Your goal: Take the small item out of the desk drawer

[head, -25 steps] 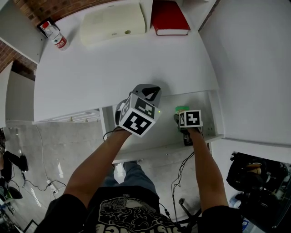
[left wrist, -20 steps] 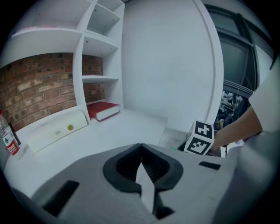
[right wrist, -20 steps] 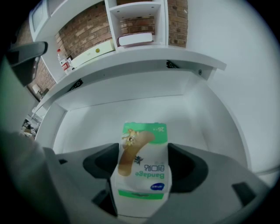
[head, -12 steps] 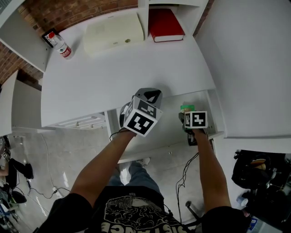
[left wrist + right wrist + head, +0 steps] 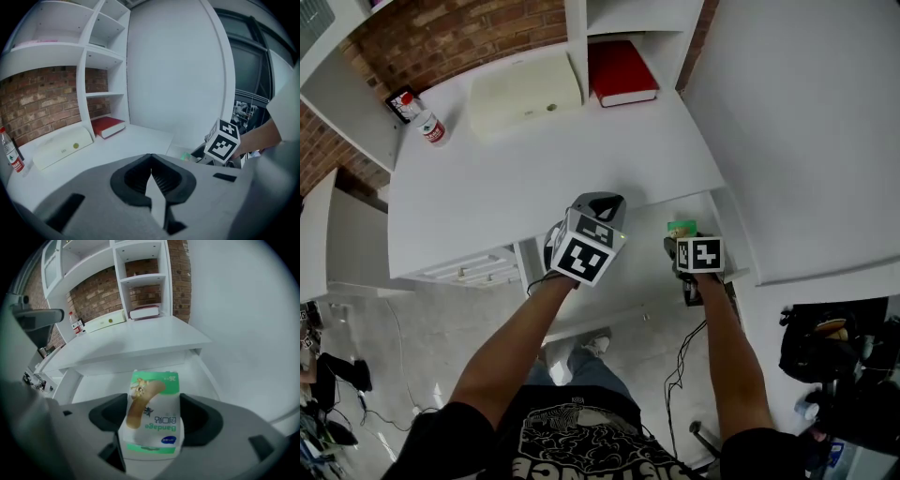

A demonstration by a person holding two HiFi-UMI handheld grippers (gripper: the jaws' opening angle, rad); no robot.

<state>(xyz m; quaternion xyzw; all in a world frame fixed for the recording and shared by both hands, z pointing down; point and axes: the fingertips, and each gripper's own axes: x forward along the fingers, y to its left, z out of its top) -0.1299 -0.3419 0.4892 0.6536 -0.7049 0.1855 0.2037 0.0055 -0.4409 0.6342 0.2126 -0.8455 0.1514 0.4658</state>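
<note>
Where my right hand-held gripper (image 5: 677, 242) hangs: over the right part of the open drawer (image 5: 642, 265), just in front of the desk's front edge, pointing steeply down.
Right jaws: clenched on the bandage box (image 5: 153, 418), one pad on each long side.
Bandage box: white and green, with a picture of a plaster; it stands up between my jaws, its far end toward the back of the drawer.
Left hand-held gripper (image 5: 151, 163): jaws together with nothing between them, held over the desk's front edge to the left of the right one.
Drawer: pulled out beneath the desk, its white floor bare around the box.
Desk (image 5: 534, 178): white; at its back lie a cream case (image 5: 523, 92) and a red book (image 5: 621, 72), with a small bottle (image 5: 427, 122) at the far left by the brick wall (image 5: 450, 37).
</note>
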